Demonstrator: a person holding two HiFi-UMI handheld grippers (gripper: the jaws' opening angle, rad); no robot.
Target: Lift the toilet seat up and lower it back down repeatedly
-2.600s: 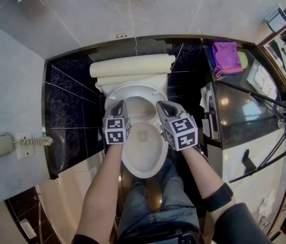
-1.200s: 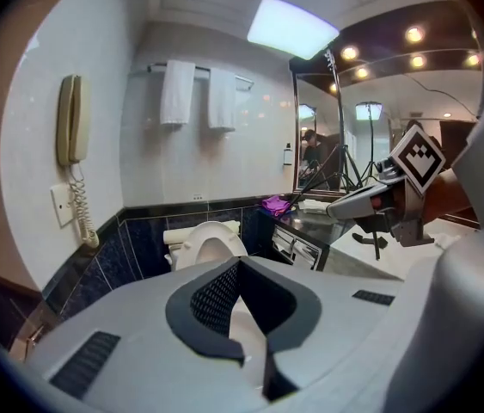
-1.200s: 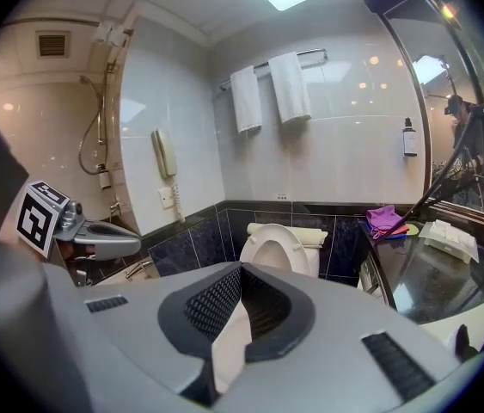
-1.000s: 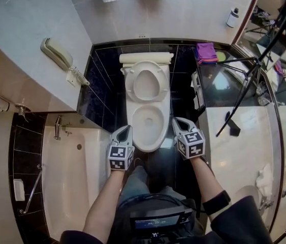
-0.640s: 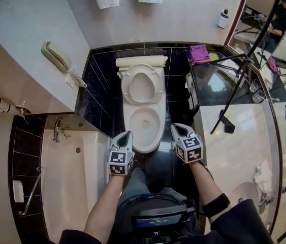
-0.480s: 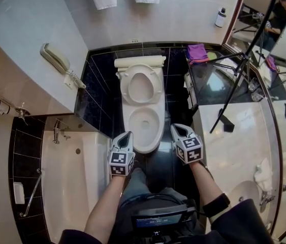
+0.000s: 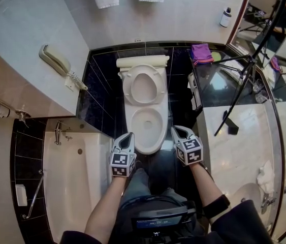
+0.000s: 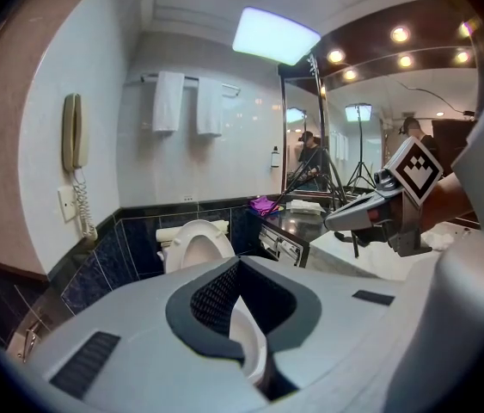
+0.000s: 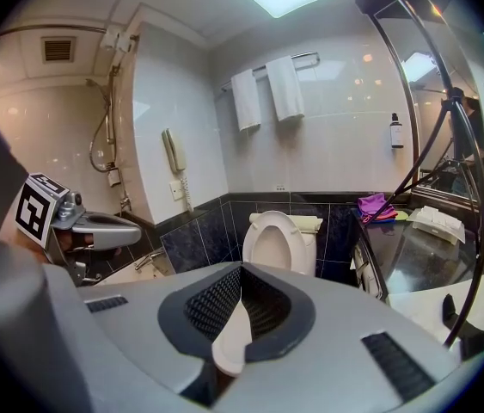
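my left gripper (image 7: 128, 136) has its jaws closed together with nothing between them. my right gripper (image 7: 176, 130) is closed and empty in the same way. each gripper's own view shows only the white toilet beyond the meeting pads.

a couple of seconds ago both grippers were up close over the toilet, at the seat. now they have come back toward me and sit low, one on each side of the front of the bowl (image 7: 146, 148), near it but touching nothing. i judge that one lift is done and the lowering comes next.

the toilet seat (image 7: 129, 88) stands raised, leaning back against the tank, well apart from both grippers. it is a white oval ring, clean and glossy, with the open bowl below it. dark tiles surround the toilet, and a bathtub (image 7: 76, 187) lies to its left.
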